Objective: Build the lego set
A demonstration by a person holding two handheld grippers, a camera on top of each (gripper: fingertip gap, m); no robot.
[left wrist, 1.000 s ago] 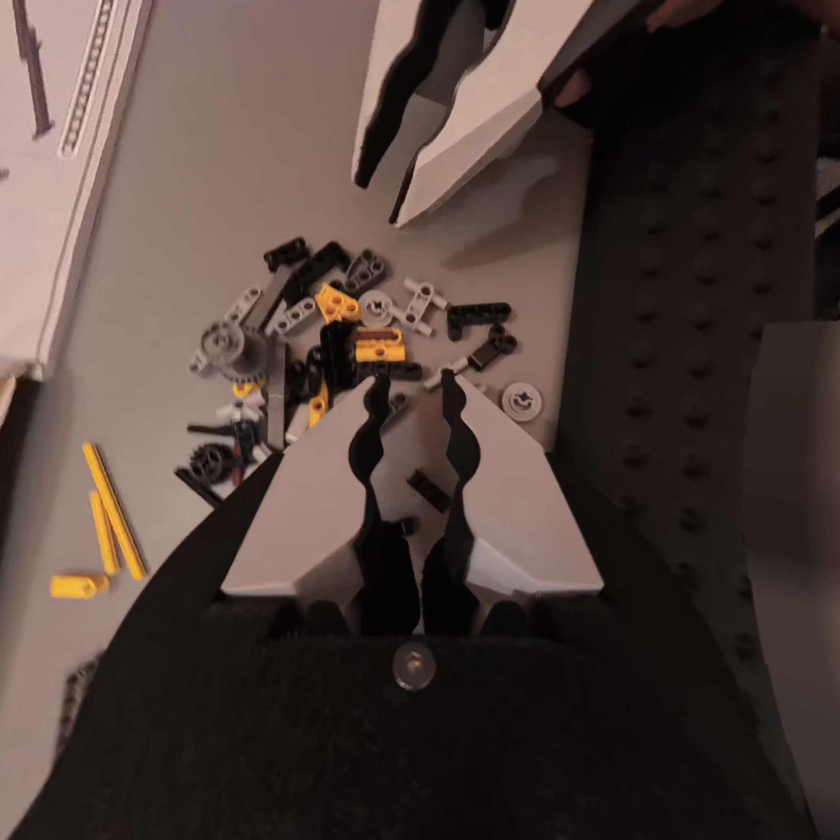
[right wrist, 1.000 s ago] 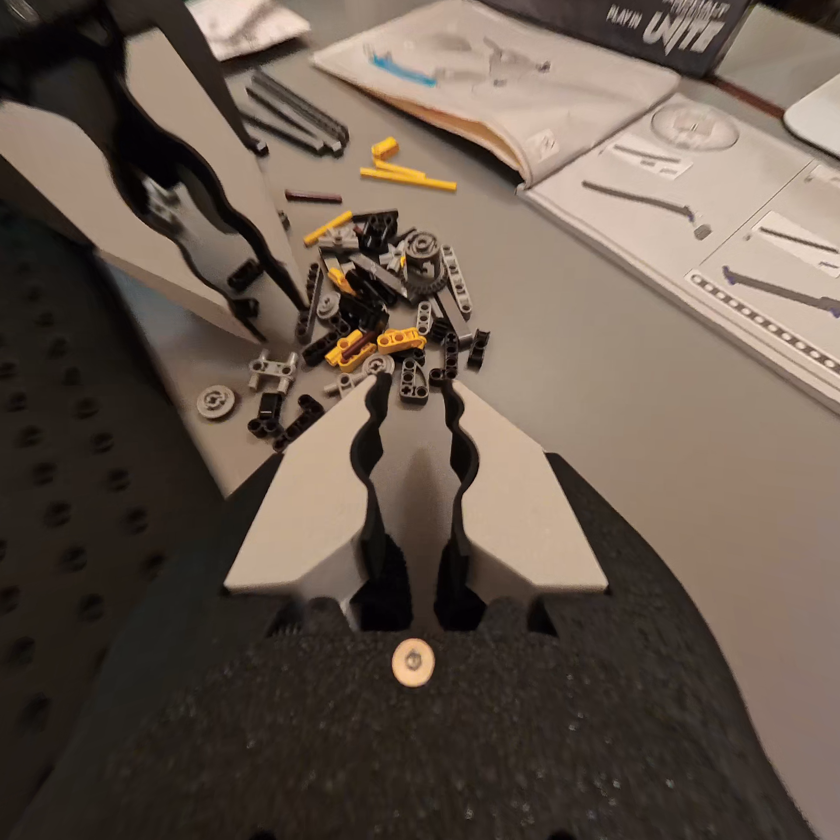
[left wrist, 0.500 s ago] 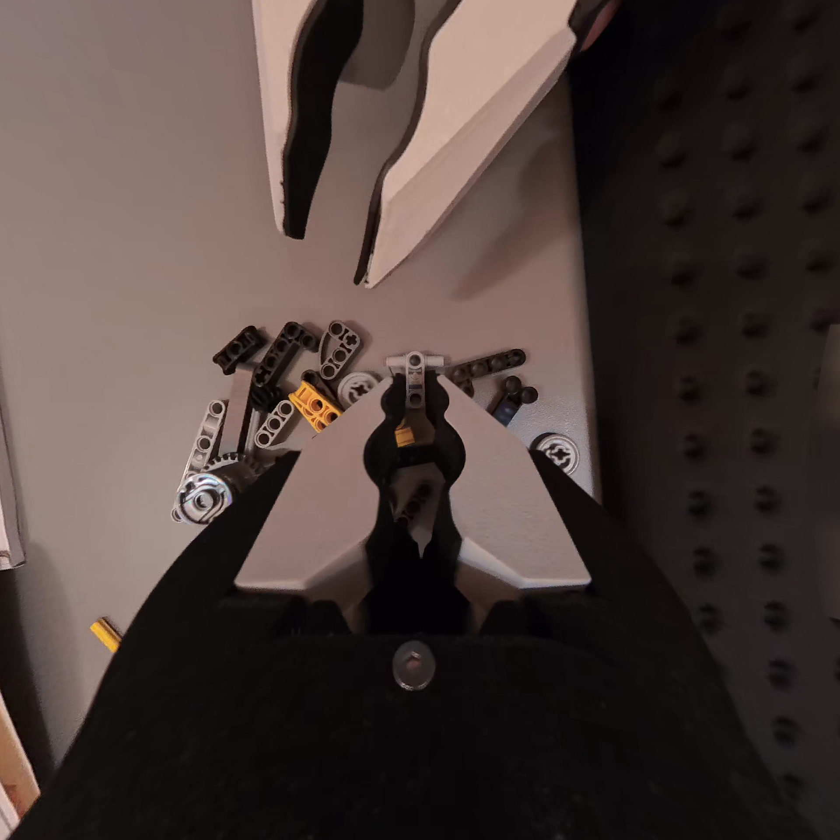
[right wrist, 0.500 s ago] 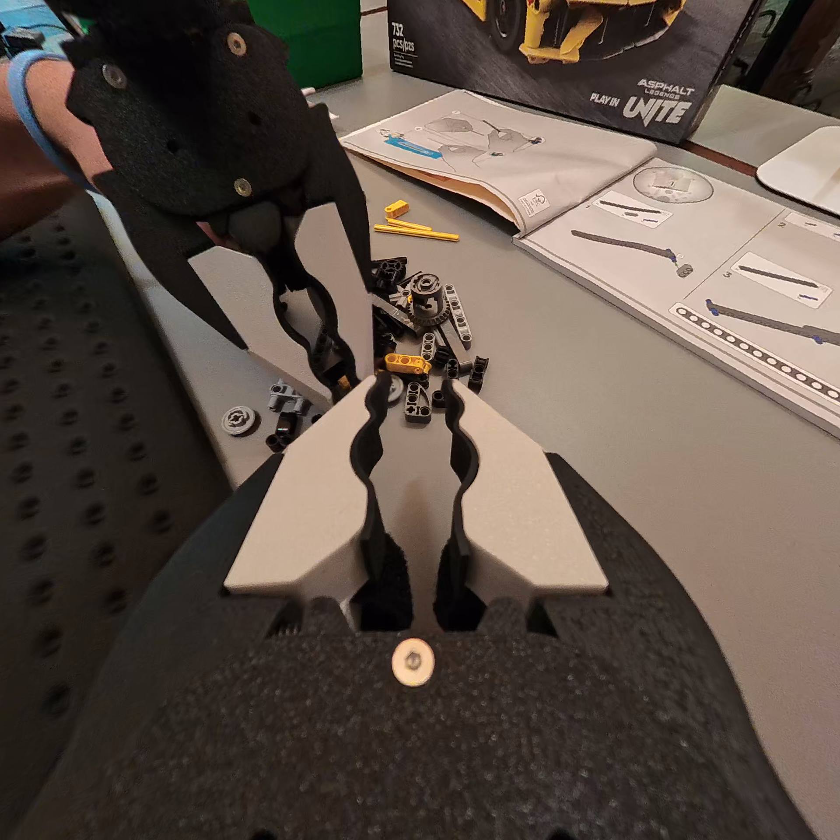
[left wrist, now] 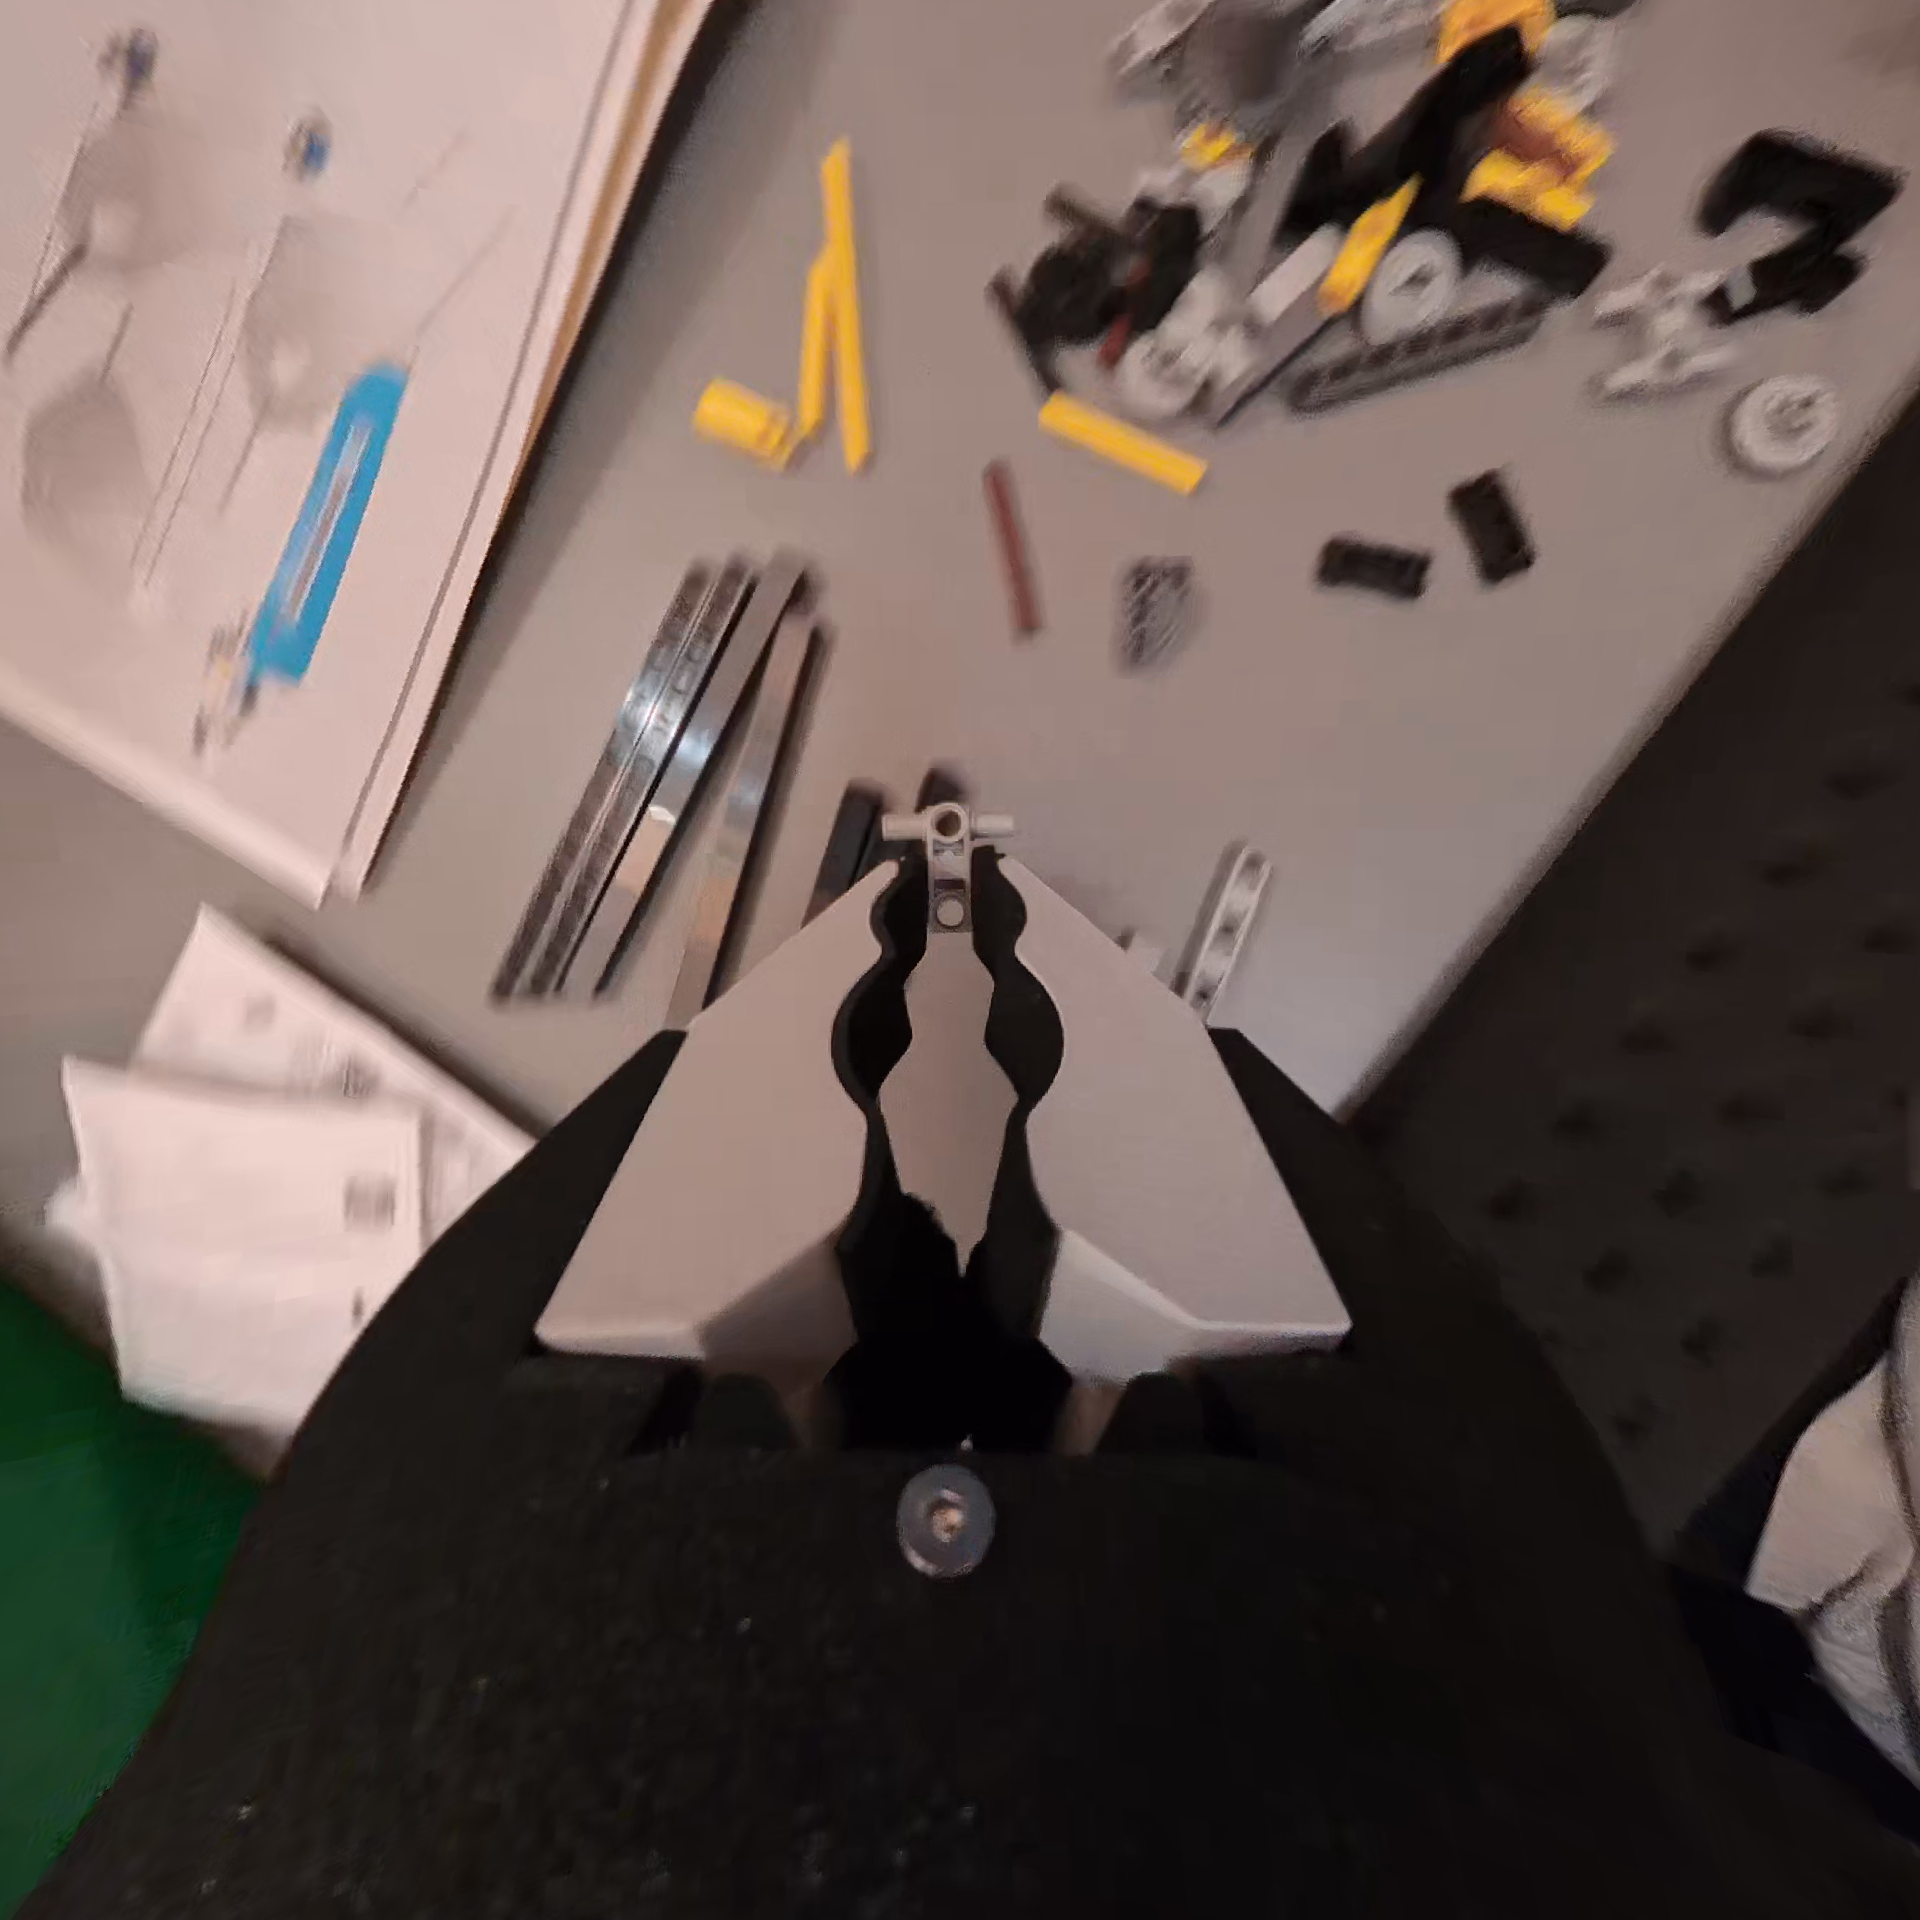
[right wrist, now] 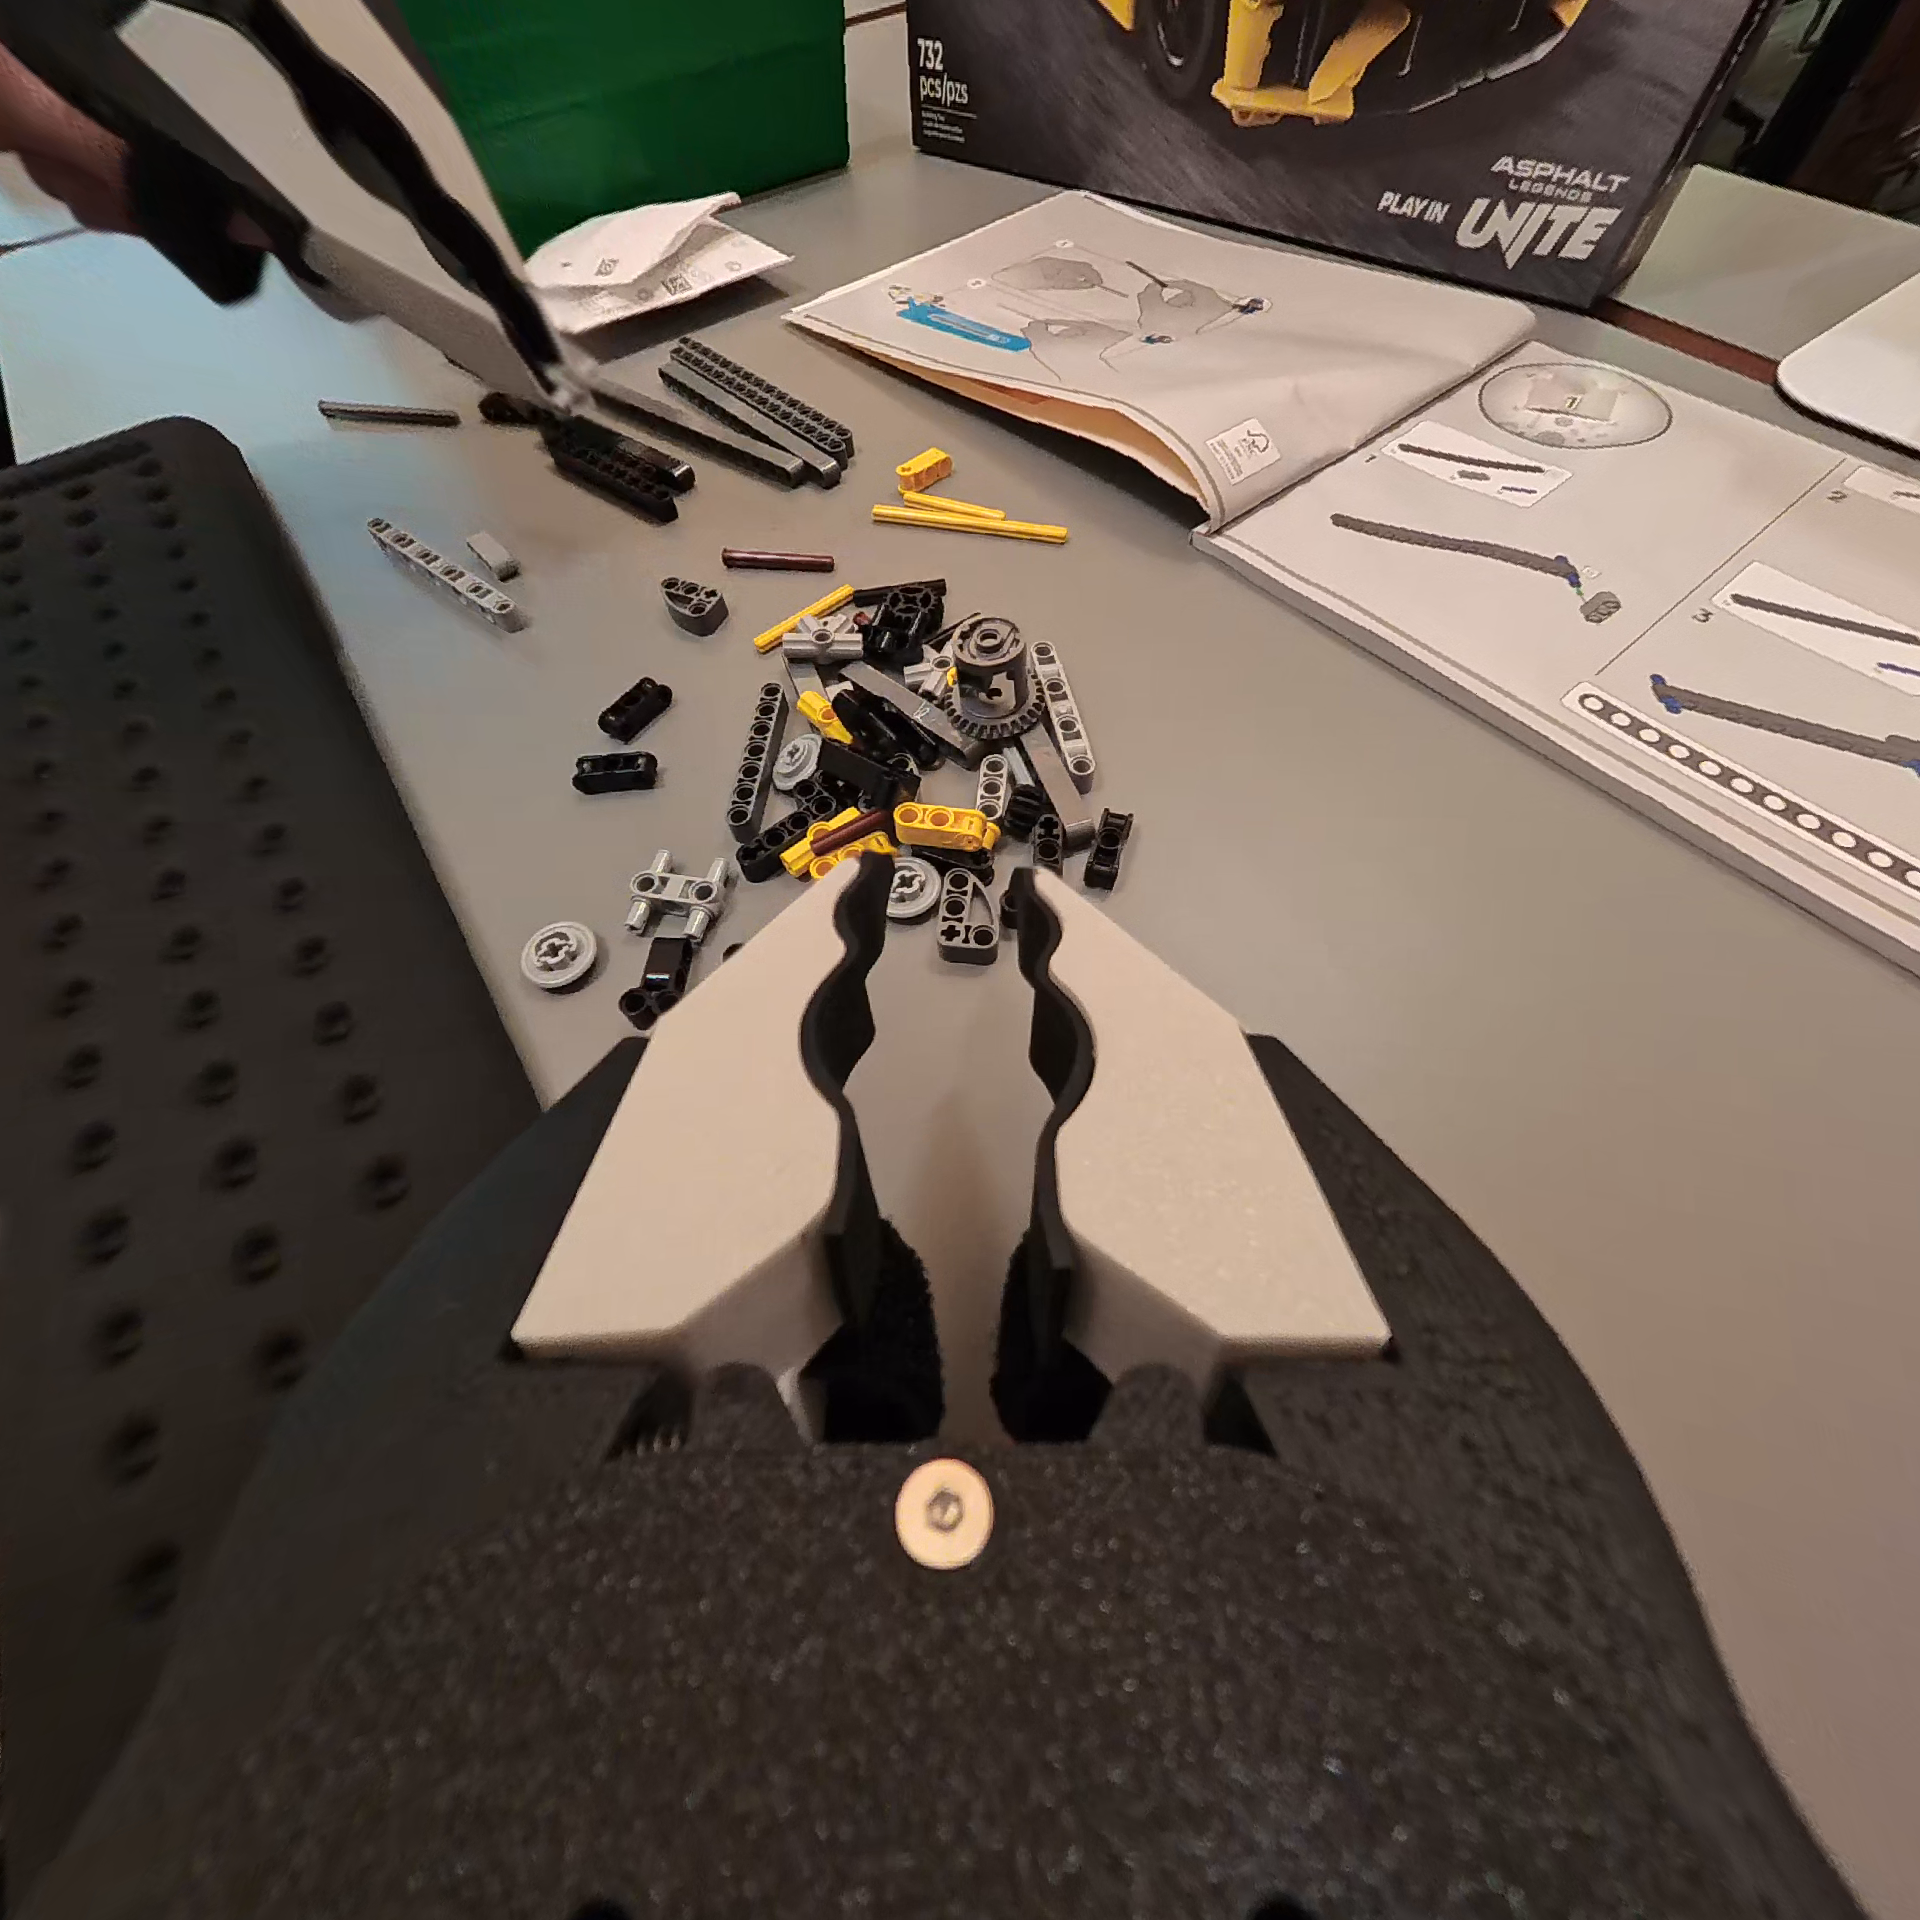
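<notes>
My left gripper (left wrist: 951,871) is shut on a small light grey connector with side pins (left wrist: 948,831). It holds the connector just above the long black beams (left wrist: 665,790). In the right wrist view the left gripper (right wrist: 556,387) reaches down at the far left, onto a stack of short black beams (right wrist: 618,462). My right gripper (right wrist: 948,883) is open and empty, its tips at the near edge of the loose pile of black, grey and yellow pieces (right wrist: 914,738). The pile also shows blurred in the left wrist view (left wrist: 1351,239).
A black perforated mat (right wrist: 156,831) lies along the left. An open instruction booklet (right wrist: 1662,582) and a second booklet (right wrist: 1143,332) lie to the right and behind. The set's box (right wrist: 1351,114) and a green box (right wrist: 623,94) stand at the back. Another grey connector (right wrist: 677,894) and a grey disc (right wrist: 559,951) lie near the mat. About 25 cm separates my left fingertips from my right. The grey disc (right wrist: 559,951) lies some 10 cm from my right tips, 20 cm from my left tips.
My left gripper shut on the grey connector at the pile, lifted it and carried it over to the long black beams. My right gripper stayed open by the pile.
</notes>
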